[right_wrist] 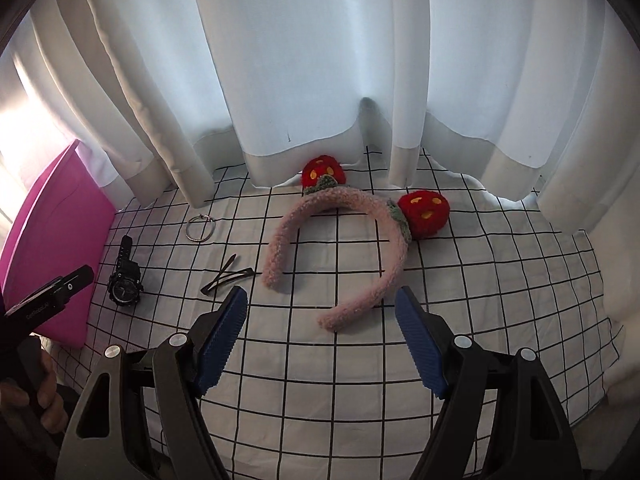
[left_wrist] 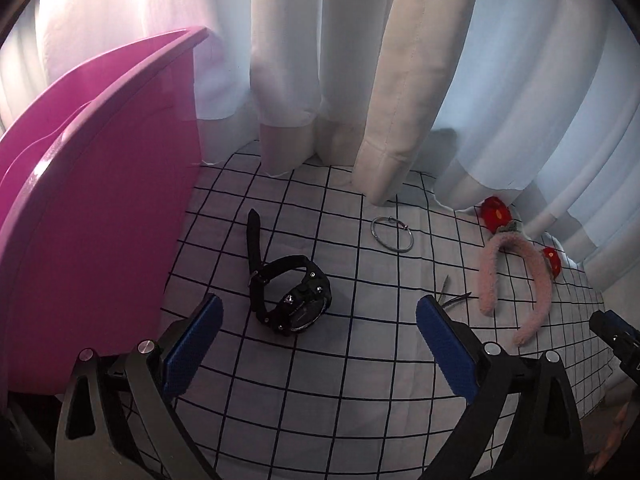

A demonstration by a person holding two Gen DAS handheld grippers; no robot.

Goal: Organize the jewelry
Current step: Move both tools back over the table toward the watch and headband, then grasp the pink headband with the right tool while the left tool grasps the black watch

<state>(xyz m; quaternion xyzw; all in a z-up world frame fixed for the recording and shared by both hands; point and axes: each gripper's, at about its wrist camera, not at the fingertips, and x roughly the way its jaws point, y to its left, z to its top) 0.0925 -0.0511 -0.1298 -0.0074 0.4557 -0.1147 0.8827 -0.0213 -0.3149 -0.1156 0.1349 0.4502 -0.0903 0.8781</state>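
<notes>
A black wristwatch point(left_wrist: 290, 290) lies on the checked cloth just ahead of my open, empty left gripper point(left_wrist: 320, 308); it also shows in the right wrist view point(right_wrist: 125, 280). A silver bangle point(left_wrist: 392, 234) lies farther back, also seen from the right wrist point(right_wrist: 201, 228). A fluffy pink headband point(right_wrist: 340, 248) with red strawberry pompoms lies just ahead of my open, empty right gripper point(right_wrist: 322, 300); it shows in the left wrist view too point(left_wrist: 516, 276). Dark hairpins point(right_wrist: 226, 276) lie between watch and headband, partly hidden in the left view point(left_wrist: 450, 296).
A pink plastic bin point(left_wrist: 92, 208) stands at the left, close to the watch, seen also in the right wrist view point(right_wrist: 52, 240). White curtains point(right_wrist: 320, 60) hang along the back of the checked cloth point(left_wrist: 320, 380). The cloth's edge drops off at the right point(right_wrist: 608, 320).
</notes>
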